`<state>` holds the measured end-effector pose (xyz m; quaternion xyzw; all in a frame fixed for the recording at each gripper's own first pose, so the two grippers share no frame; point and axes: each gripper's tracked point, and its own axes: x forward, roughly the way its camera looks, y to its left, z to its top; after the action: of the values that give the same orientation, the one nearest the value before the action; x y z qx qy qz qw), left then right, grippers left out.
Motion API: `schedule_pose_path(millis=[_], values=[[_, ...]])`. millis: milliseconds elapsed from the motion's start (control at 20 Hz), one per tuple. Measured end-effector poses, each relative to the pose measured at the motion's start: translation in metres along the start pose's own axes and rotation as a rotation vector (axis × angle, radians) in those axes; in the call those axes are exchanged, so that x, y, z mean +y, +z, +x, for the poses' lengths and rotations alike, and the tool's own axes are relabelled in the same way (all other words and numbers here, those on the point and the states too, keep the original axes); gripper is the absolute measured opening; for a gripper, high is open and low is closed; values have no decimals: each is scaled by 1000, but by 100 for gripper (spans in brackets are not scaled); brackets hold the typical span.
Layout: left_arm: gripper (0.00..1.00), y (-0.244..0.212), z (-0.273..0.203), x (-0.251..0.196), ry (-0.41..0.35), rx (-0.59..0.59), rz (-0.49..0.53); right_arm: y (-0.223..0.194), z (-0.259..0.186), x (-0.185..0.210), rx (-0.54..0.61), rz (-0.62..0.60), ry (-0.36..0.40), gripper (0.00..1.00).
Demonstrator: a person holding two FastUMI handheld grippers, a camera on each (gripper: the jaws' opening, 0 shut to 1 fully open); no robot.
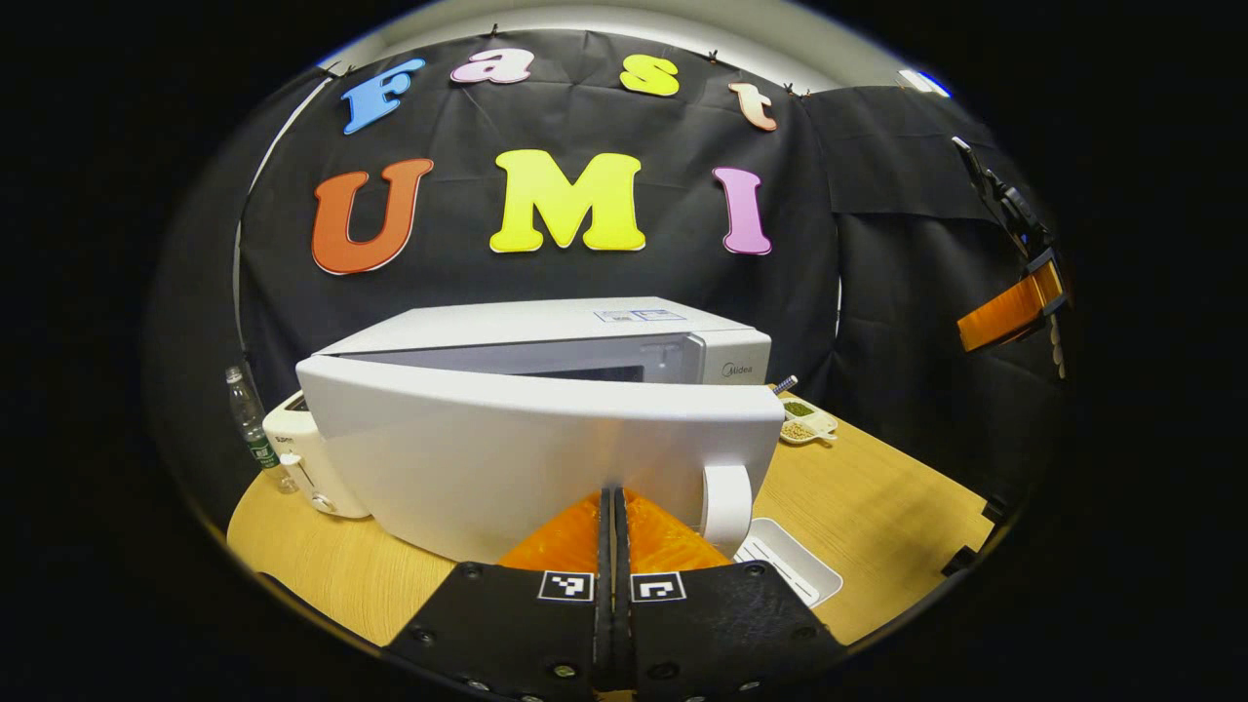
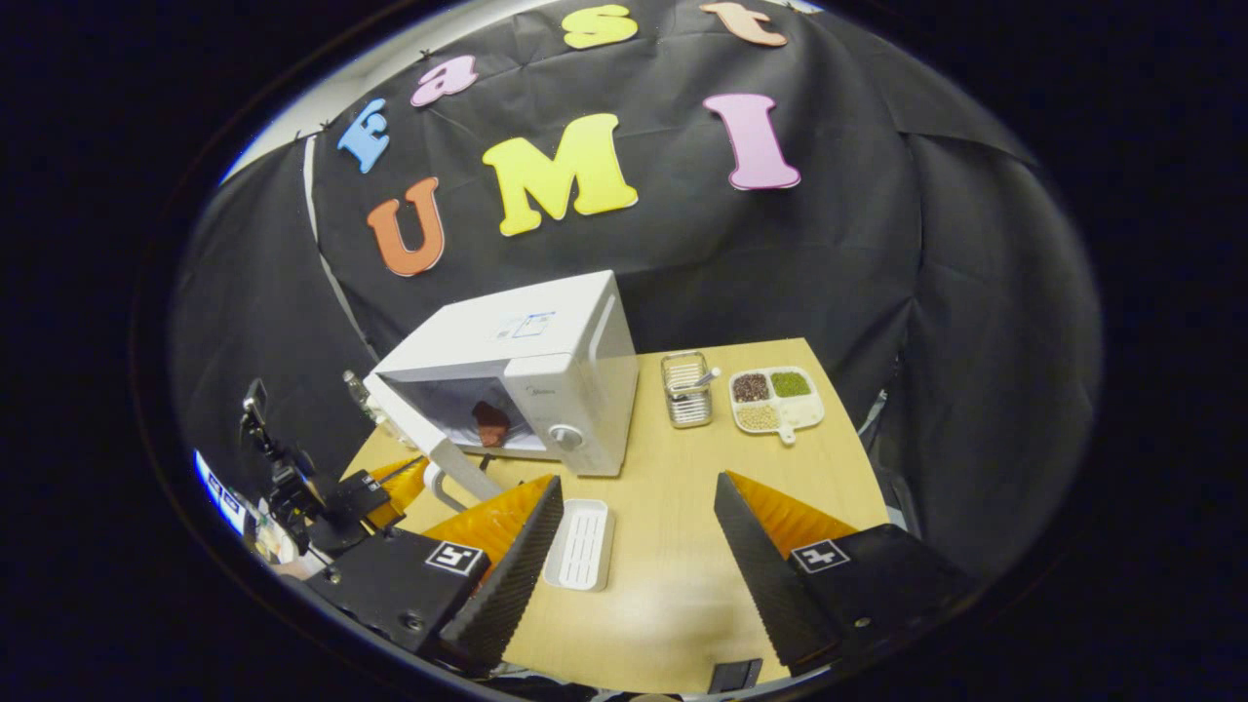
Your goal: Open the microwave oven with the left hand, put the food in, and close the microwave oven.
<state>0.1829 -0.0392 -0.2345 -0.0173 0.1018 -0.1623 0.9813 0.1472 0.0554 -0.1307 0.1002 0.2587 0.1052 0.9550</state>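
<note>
The microwave oven (image 2: pixel 546 390) stands on the wooden table (image 2: pixel 663 575) toward its far left, its door (image 1: pixel 546 458) swung partly open with the handle (image 1: pixel 726 507) at the free edge. The left gripper (image 1: pixel 614 507) has its fingers pressed together with nothing between them, tips right up against the outside of that door; from the right gripper view it sits near and left, just beside the door (image 2: pixel 439 444). Inside the cavity sits the food (image 2: pixel 490 421), a dark reddish lump, though it is too small to name. The right gripper (image 2: pixel 639 507) hangs above the near table, fingers spread wide and empty, a white tray (image 2: pixel 580 546) lying between them. Further right stand a wire basket (image 2: pixel 687 390) and a divided dish (image 2: pixel 780 400) of grains.
</note>
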Motion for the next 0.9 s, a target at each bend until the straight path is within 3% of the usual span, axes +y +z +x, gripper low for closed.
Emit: schedule_pose_path(millis=[600, 650, 700, 900], values=[[0, 11, 69, -2, 11, 23, 5, 25, 30, -9, 3, -22, 26, 100], [9, 12, 73, 0, 14, 22, 2, 27, 31, -10, 4, -19, 25, 100], [0, 14, 75, 2, 26, 21, 3, 27, 32, -11, 7, -17, 26, 100], [0, 15, 78, 1, 13, 26, 13, 29, 33, -15, 15, -14, 22, 100]])
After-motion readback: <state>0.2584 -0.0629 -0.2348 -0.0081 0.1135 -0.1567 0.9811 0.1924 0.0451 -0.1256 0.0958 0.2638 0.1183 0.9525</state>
